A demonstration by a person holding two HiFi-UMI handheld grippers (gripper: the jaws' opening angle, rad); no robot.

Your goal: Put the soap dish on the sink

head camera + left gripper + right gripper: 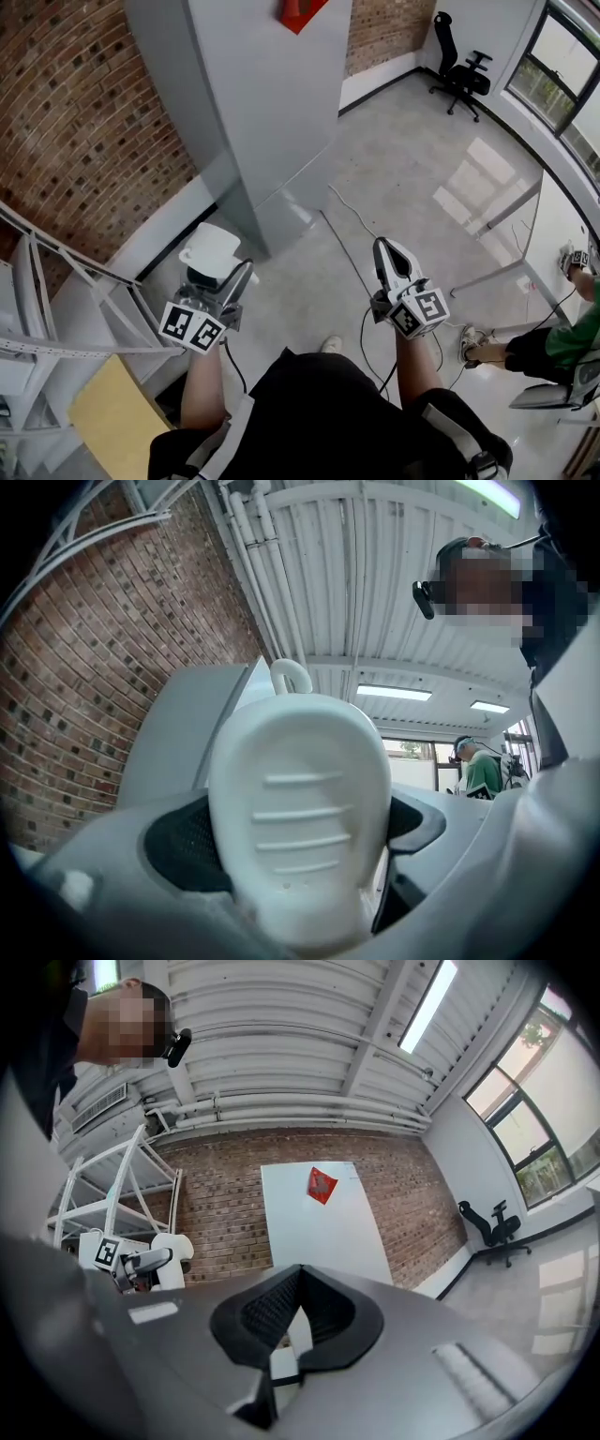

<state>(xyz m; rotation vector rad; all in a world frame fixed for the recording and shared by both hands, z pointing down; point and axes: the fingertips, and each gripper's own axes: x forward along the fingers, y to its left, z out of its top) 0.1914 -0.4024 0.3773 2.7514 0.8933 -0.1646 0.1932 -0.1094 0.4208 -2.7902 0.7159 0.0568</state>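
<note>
White plastic fills the left gripper view. The soap dish (300, 836), ribbed across its face, is clamped in the left gripper (228, 286) and blocks most of what lies beyond it. Its lower end is blurred and cut off by the frame. A small loop (291, 675) pokes up behind its top edge; I cannot tell whether it belongs to the dish.

The head view shows what that close view cannot. The dish is held in the air above the floor (422, 169), near the foot of a grey pillar (262, 112). The person's own body hides the ground under the hands.

The right gripper (384, 249) is held well apart from the left one. Only its own view shows the jaw tips pressed together with nothing between them, and a wedge-shaped gap behind the tips. That view also catches the left gripper and dish from the side, small, beside a white rack (112, 1185). It shows a red sign (322, 1185) whole on the pillar, where the head view's top edge cuts the sign off.

A seated person in green (572, 333) is half out of frame at the right.
</note>
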